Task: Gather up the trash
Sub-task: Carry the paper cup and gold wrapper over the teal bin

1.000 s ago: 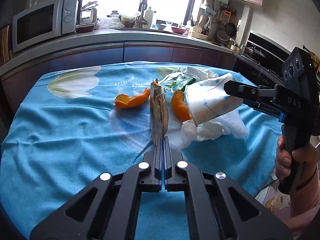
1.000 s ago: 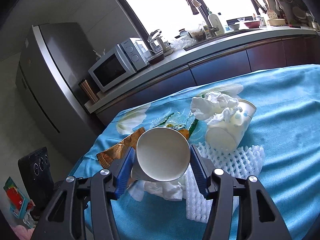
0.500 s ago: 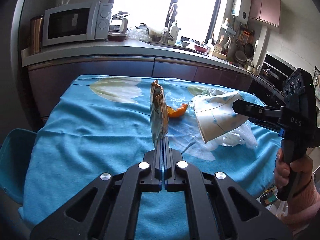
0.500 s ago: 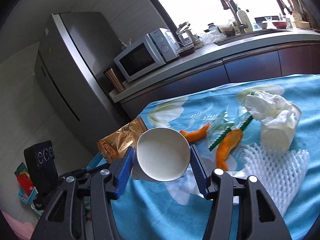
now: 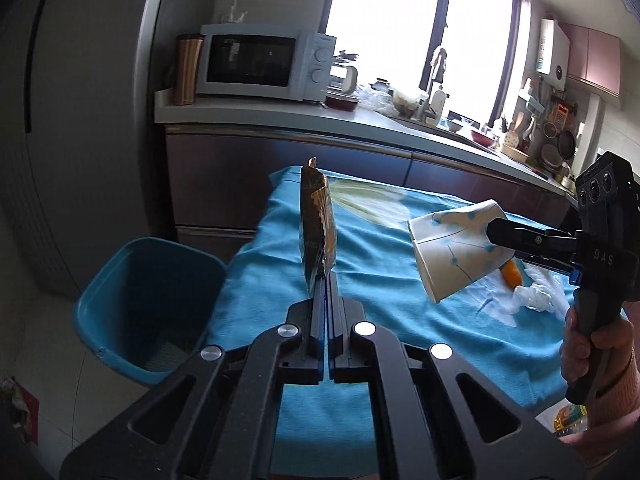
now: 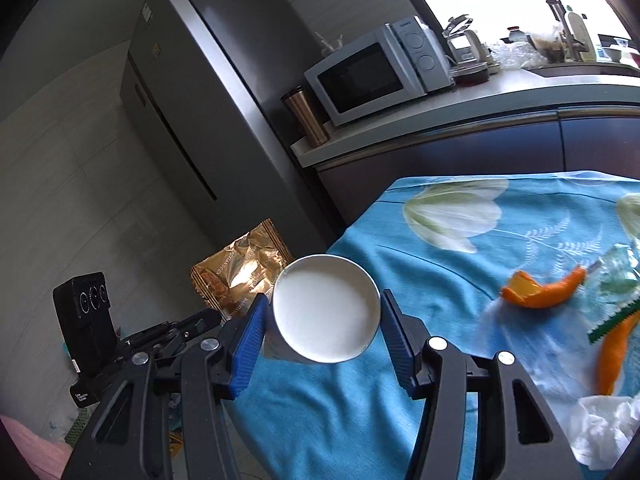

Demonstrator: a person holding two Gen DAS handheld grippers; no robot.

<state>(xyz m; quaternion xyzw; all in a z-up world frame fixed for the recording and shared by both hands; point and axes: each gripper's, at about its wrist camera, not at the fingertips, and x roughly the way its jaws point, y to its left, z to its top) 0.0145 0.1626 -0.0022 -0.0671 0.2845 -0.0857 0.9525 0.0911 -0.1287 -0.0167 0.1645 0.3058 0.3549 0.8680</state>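
Note:
My left gripper is shut on a gold snack wrapper, which stands edge-on above the left edge of the blue-clothed table. A blue bin stands on the floor just left of the table, below and left of the wrapper. My right gripper is shut on a white paper cup, its mouth facing the camera, held over the table's left part. In the left wrist view the cup hangs tilted to the right of the wrapper. The right wrist view shows the wrapper beyond the cup.
Orange peels, a crumpled tissue and a clear wrapper with a green edge lie on the cloth at the right. A fridge and a counter with a microwave stand behind. A hand grips the right tool.
Both grippers have swung left with their loads, from over the trash pile to the table's left edge. The blue bin has come into view.

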